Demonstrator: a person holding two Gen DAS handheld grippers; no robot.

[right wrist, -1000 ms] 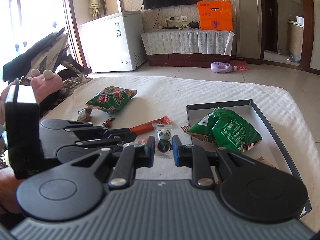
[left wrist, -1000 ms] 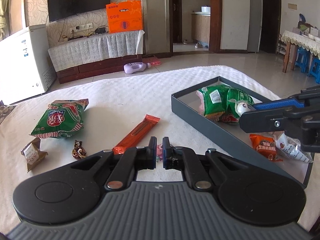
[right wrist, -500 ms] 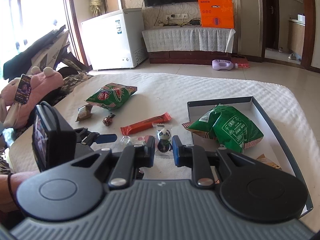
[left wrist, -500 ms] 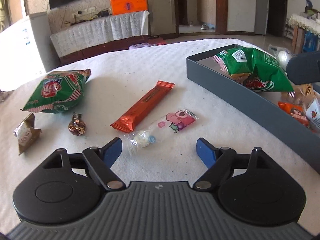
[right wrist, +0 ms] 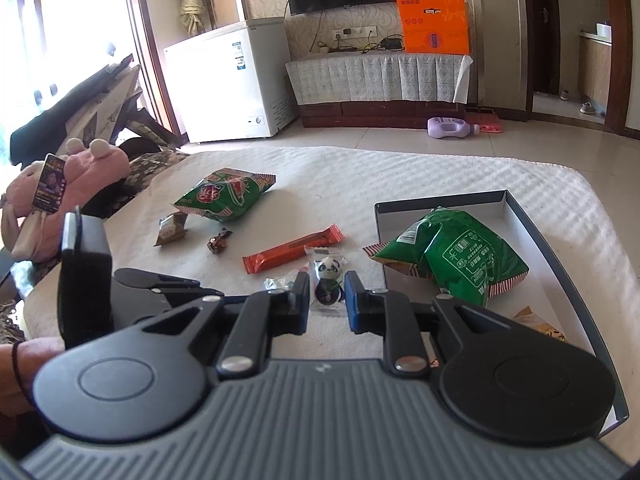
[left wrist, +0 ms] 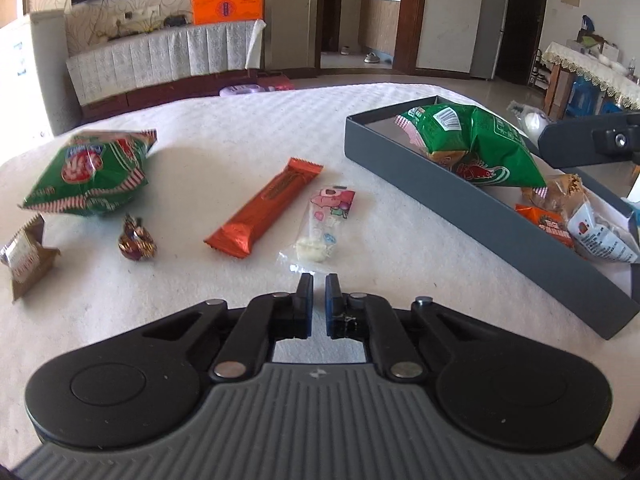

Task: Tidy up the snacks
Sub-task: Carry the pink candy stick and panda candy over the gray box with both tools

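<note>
Left gripper (left wrist: 317,284) sits low centre of its frame, jaws together with nothing between them, the pink candy (left wrist: 322,226) lying just beyond the tips. Right gripper (right wrist: 327,285) is clamped on the panda sweet (right wrist: 329,278) at mid-frame. The box (right wrist: 534,236) with its green bag (right wrist: 452,252) is to the right.

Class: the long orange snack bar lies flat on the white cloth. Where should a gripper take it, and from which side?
Grip the orange snack bar across its narrow width near the middle, coming down from above. It lies flat and diagonal, so turn the fingers square to its long sides; the candy packet beside it leaves little room.
</note>
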